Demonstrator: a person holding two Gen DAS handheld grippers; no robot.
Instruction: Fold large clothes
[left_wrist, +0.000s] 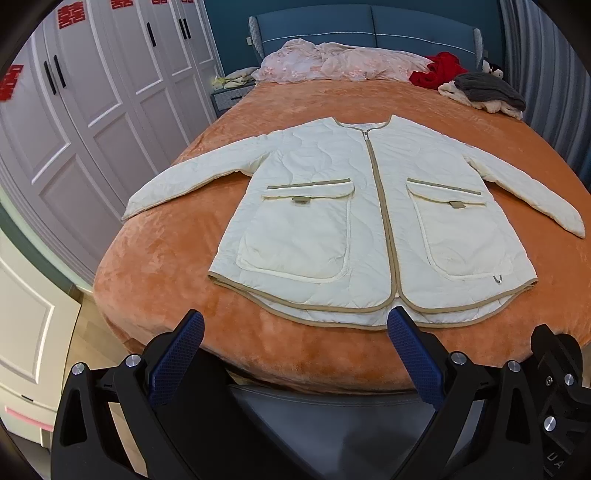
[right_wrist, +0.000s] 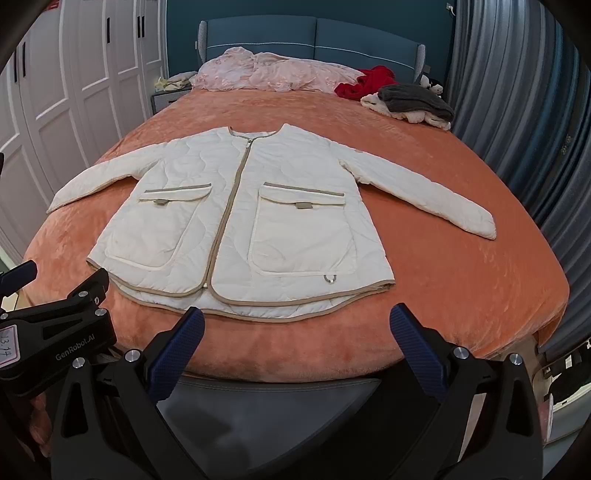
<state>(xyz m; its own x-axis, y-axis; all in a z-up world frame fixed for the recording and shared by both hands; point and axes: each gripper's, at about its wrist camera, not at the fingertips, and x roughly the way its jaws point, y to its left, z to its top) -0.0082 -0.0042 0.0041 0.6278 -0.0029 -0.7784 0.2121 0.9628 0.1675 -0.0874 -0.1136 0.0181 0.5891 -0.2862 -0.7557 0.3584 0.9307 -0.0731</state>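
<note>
A big bed (left_wrist: 155, 266) has a soft orange blanket and a blue headboard (left_wrist: 369, 26). White closet doors (left_wrist: 92, 110) stand on one side, grey curtains (right_wrist: 517, 92) on the other.

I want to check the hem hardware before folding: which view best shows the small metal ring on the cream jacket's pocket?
The right wrist view: the small metal ring on the cream quilted jacket sits central and clear. In the left wrist view the ring is smaller, nearer the edge.

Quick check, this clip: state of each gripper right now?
Left gripper: open, holding nothing, short of the jacket hem.
Right gripper: open, holding nothing, also short of the hem.
</note>
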